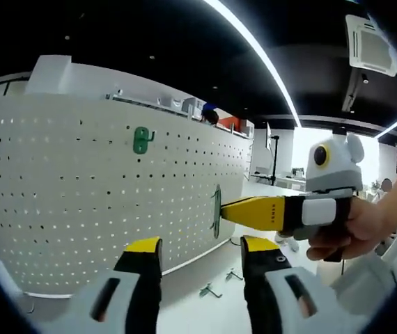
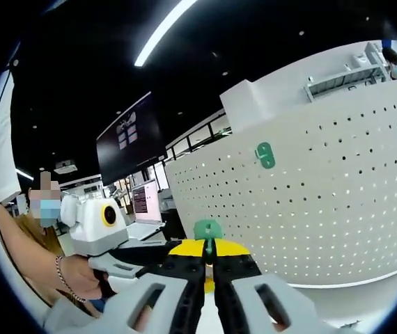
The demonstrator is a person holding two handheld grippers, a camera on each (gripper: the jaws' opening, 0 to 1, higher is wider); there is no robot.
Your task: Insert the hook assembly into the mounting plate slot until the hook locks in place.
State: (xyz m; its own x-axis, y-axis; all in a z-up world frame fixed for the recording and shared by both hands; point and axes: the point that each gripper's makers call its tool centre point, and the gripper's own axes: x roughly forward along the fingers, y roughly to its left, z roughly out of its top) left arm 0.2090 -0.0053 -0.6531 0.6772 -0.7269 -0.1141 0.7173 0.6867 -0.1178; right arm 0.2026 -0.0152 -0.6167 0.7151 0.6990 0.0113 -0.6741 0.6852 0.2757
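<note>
Dark ceiling with light strips hangs over a white perforated pegboard [image 1: 115, 188] in the left gripper view; a green hook [image 1: 141, 140] sits on it. The left hand-held gripper [image 1: 202, 261] stands wide, empty, above the white tabletop [image 1: 212, 275]. The right hand-held gripper [image 1: 221, 211], gripped by a hand [image 1: 352, 233], presses a second green hook [image 1: 216, 211] edge-on at the board.

Right gripper view: jaws closed on that flat plastic hook, near the board.
</note>
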